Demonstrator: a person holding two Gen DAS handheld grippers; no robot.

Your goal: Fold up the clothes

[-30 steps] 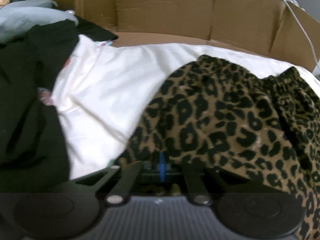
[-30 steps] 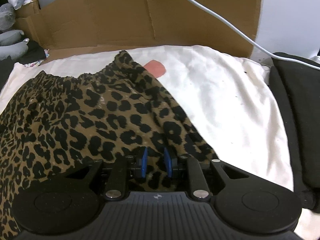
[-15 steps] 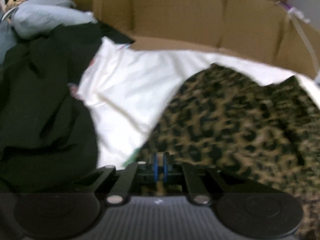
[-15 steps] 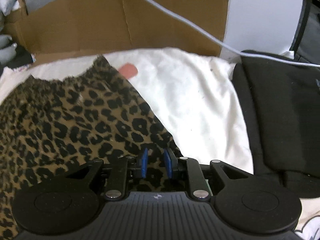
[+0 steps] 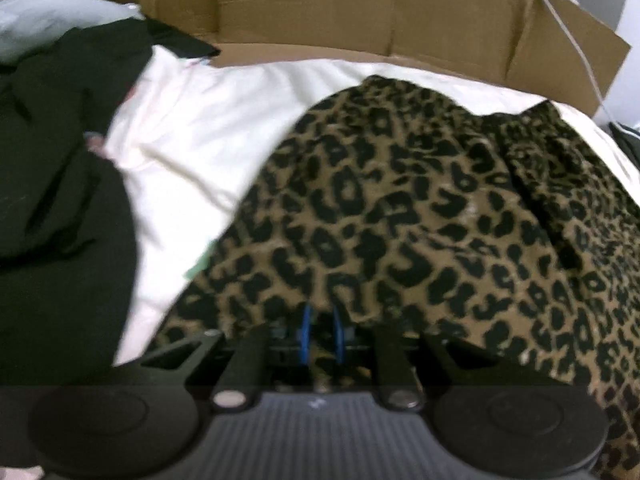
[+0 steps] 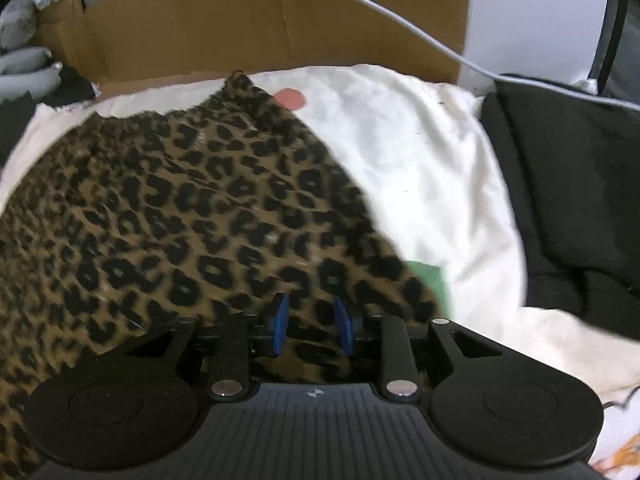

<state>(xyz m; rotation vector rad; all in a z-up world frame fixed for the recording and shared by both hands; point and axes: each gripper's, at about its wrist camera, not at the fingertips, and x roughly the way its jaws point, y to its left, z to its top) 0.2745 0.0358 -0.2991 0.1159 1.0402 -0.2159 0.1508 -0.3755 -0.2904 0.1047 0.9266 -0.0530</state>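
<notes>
A leopard-print garment lies spread on a white cloth. My left gripper is at the garment's near left edge. Its jaws are opening, and a little leopard fabric sits loosely in the narrow gap between the blue pads. In the right wrist view the same garment fills the left half. My right gripper is over its near right edge. Those jaws are opening too; the fabric lies under and between the pads without being pinched.
Brown cardboard walls stand behind the white cloth. Black clothing lies at the far left and the far right. Grey garments are piled at the back left. A white cable crosses the cardboard.
Both pairs of blue pads have spread apart; the left pair was pressed together on the leopard fabric a second ago. Both views have shifted sideways over the garment.
</notes>
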